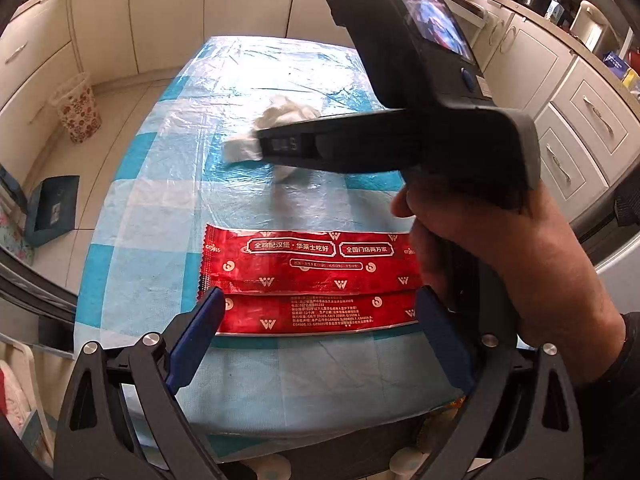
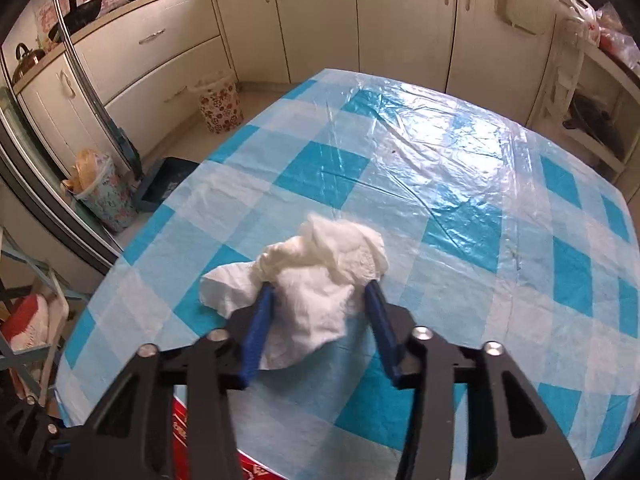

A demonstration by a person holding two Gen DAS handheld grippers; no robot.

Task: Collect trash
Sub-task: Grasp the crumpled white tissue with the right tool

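A red foil wrapper (image 1: 312, 280) with white print lies flat on the blue-checked tablecloth (image 1: 152, 208). My left gripper (image 1: 320, 300) is open, its blue fingers on either side of the wrapper's near edge. A crumpled white tissue (image 2: 316, 280) lies mid-table; it also shows in the left wrist view (image 1: 288, 114). My right gripper (image 2: 320, 292) is open, with its blue fingers straddling the tissue. In the left wrist view the right gripper's body (image 1: 400, 144) and the hand holding it cover part of the tissue.
A floral bin (image 2: 221, 106) stands on the floor by the cabinets, and a second bin (image 2: 106, 196) with a bag stands near the fridge. A dark tray (image 2: 168, 178) lies on the floor. The tablecloth (image 2: 480, 200) is covered with clear plastic.
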